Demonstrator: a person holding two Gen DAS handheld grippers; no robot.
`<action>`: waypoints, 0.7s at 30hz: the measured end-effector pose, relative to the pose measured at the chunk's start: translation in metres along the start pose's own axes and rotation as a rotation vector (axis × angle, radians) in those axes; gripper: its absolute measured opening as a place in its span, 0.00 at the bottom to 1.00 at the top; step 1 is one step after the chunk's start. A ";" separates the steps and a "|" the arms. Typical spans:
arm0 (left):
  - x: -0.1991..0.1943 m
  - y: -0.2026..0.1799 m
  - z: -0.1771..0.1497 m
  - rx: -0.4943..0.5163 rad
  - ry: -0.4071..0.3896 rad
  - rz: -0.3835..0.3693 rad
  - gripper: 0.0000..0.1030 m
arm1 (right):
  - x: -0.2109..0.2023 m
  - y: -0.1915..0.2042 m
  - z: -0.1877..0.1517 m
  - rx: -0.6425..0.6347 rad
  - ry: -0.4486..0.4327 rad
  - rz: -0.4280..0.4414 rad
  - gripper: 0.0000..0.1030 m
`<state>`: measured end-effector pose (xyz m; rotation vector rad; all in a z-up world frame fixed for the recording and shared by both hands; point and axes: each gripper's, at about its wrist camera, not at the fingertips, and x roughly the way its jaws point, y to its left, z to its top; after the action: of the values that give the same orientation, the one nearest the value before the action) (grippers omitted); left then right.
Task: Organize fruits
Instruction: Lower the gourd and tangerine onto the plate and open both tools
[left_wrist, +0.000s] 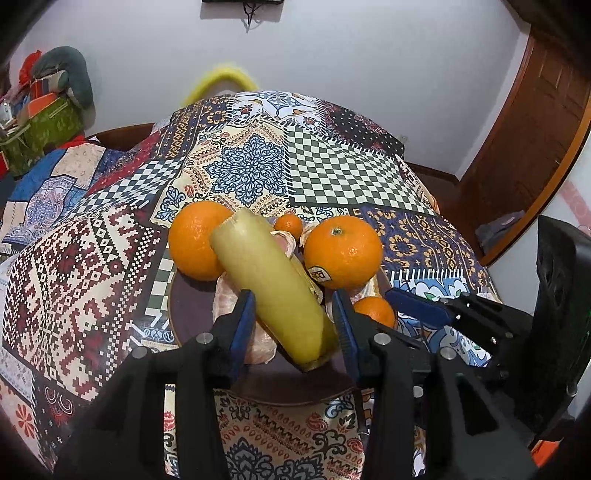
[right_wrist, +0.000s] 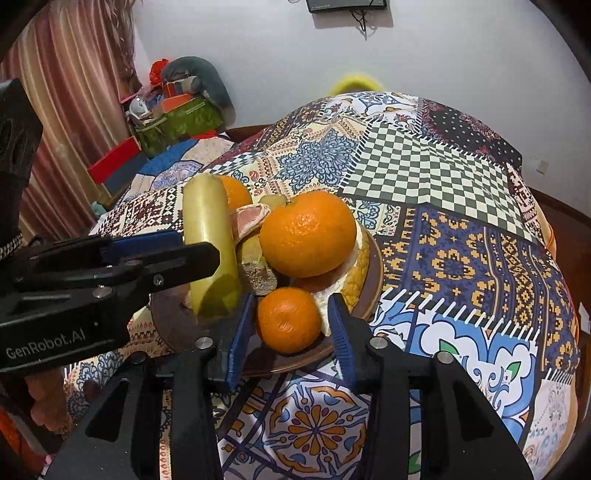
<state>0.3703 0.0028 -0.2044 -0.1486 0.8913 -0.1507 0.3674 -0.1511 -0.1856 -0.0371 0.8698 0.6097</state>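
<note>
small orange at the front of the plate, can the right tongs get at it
Probably yes: the small orange sits between the open right tongs, with nothing in front of it; peel crowds its right side.

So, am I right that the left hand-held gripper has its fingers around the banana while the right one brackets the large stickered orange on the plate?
Not quite. The left hand-held gripper does have the banana between its fingers, but the right hand-held gripper brackets the small orange at the plate's front, not the large orange behind it. The right wrist view shows this.
</note>
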 end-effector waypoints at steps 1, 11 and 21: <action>-0.001 0.000 -0.001 -0.001 -0.001 0.002 0.41 | -0.002 0.000 0.000 -0.002 -0.005 -0.003 0.40; -0.041 0.002 -0.006 -0.006 -0.068 0.033 0.41 | -0.032 0.008 0.004 -0.001 -0.049 -0.017 0.40; -0.103 -0.001 -0.021 -0.004 -0.139 0.051 0.41 | -0.086 0.031 0.005 -0.022 -0.131 -0.031 0.41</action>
<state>0.2902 0.0203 -0.1384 -0.1378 0.7560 -0.0899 0.3135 -0.1662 -0.1132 -0.0302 0.7348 0.5864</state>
